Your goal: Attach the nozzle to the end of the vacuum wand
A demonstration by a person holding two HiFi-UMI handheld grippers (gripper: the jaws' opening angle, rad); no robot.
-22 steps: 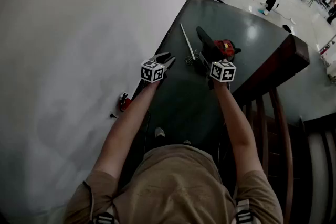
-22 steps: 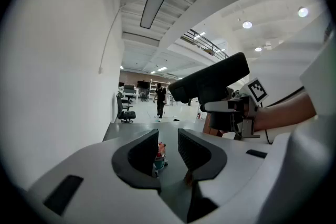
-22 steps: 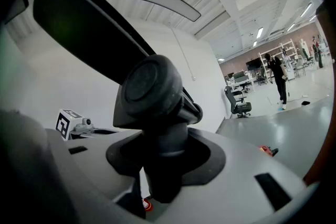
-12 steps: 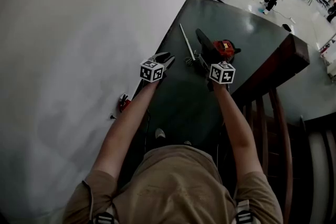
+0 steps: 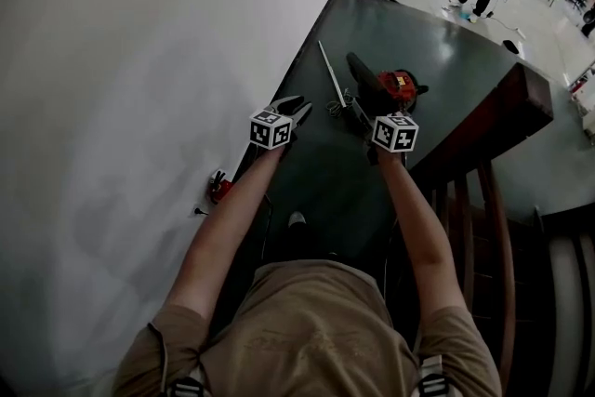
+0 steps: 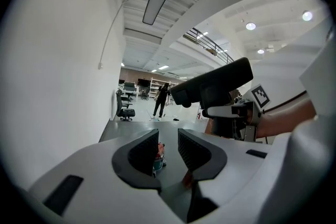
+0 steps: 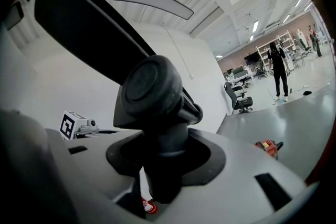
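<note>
A: Your right gripper (image 7: 161,162) was clamped on a black vacuum part (image 7: 155,89), and its long dark arm slanted up to the left.

B: Beyond it you had the grey table (image 7: 307,113), a red tool (image 7: 269,147) lying there at the right, an office chair (image 7: 239,99) by the wall, and a person (image 7: 278,73) standing far off.

Your right gripper (image 7: 161,165): pads hidden behind black vacuum part (image 7: 157,97) clamped between them. Part's upper end cut off by top-left edge of right gripper view. Ahead of your left gripper (image 6: 168,152), in line with its gap: small red-and-teal object (image 6: 158,161), too small to identify. Head view: right gripper's jaws lost against same dark part.
</note>
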